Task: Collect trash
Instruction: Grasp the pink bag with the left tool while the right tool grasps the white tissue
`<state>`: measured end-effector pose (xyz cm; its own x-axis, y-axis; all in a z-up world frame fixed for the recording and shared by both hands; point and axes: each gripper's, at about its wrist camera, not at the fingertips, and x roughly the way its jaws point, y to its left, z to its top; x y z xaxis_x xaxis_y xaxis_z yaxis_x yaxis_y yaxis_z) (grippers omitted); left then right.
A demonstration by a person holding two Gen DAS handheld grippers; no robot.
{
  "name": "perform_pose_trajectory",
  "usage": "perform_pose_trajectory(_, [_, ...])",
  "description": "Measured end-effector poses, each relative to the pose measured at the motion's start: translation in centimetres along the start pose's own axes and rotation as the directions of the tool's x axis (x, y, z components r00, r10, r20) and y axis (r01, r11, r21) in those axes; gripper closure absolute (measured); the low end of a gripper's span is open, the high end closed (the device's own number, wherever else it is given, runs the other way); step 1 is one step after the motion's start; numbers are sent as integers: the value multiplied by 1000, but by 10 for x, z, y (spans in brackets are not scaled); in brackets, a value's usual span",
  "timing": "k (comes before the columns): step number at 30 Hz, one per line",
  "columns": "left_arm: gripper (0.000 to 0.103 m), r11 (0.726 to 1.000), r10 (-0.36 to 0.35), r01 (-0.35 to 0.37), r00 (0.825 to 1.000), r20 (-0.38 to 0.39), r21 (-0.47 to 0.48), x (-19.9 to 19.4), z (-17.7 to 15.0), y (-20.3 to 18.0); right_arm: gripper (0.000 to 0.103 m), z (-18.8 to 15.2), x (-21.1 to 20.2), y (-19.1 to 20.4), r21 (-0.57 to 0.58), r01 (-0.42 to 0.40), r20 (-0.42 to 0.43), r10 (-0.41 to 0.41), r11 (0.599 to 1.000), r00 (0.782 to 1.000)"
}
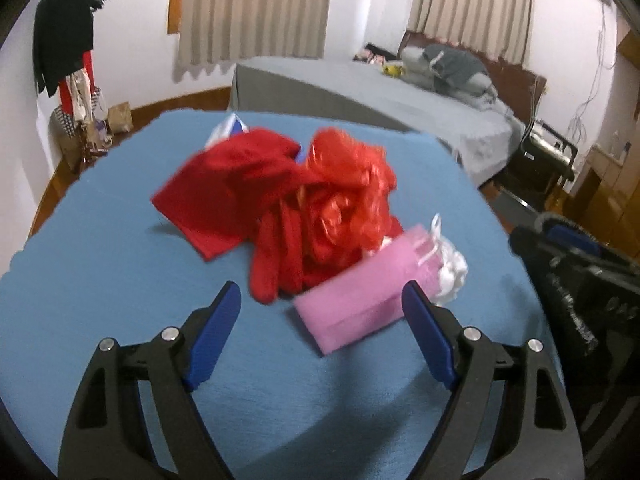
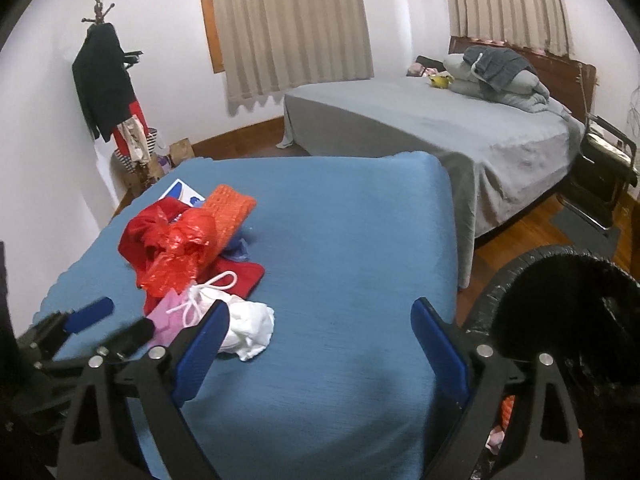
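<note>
A: What lies on the blue table (image 1: 100,248)?

B: A heap of trash sits toward its far left corner in the right wrist view. A crumpled red plastic bag (image 1: 352,184) tops red cloth (image 1: 224,184); an orange mesh piece (image 2: 230,208) and a white-and-blue card (image 2: 182,192) lie at the far side of the heap. On the near side lie a pink pouch (image 1: 356,308) and, touching it, a white wad with a drawstring (image 2: 244,324).

A: And the tools?

B: The left gripper (image 1: 320,320) hovers over the near edge of the table, its blue pads spread wide with nothing clamped. The pink pouch lies just ahead, its right end by the right-hand pad; no contact is visible. The right gripper (image 2: 320,332) also stands wide apart and empty over bare blue cloth, the white wad just beside its left-hand pad. A black bin (image 2: 568,312) waits off the table's right edge.

A: Which step does this show?

B: By the look of it, the reach for the next piece, with the pink pouch the likeliest target of the left tool. Nothing is gripped yet.

A: What does the next move call for?

B: Probably lowering the left tool until its pads straddle the pouch's short side, closing firmly, then carrying it clear of the white wad's string to the bin.
</note>
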<state>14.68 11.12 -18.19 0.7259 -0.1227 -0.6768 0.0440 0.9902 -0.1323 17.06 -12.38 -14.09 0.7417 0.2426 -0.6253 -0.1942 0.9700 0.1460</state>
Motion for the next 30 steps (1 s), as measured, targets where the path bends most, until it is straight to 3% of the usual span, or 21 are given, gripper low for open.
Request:
perform_pose_trajectory(5, [37,999,-5,2,998,-69,-35,19,-4,5,13,-3,3,1,2,-9,-9,9,1000,1000])
perform_pose_trajectory(8, [54,999,-25,21,995,-93,-45,25,-8,4,13,-3,4,0,6,-12,-14,12,1000,1000])
perform_pose_trajectory(10, [71,998,-42,38,995,-93,-42,24,-8,2,13,-4,4,0,8,-12,-15,12,1000,1000])
perform_pose_trajectory(13, [83,997,-64,60,994,-85,-46,20,-9,1,13,-6,4,2,6,-14,-18,15,1000,1000])
perform_pose_trajectory(23, [87,997,-68,67,997,-25,-38,-25,-11,9,13,-8,10,12,-1,-49,-28,49,999,998])
perform_pose_trajectory(30, [87,997,22,-18,998,57,-69,-55,-7,31,13,-6,27,30,-8,-96,-51,96,995,994])
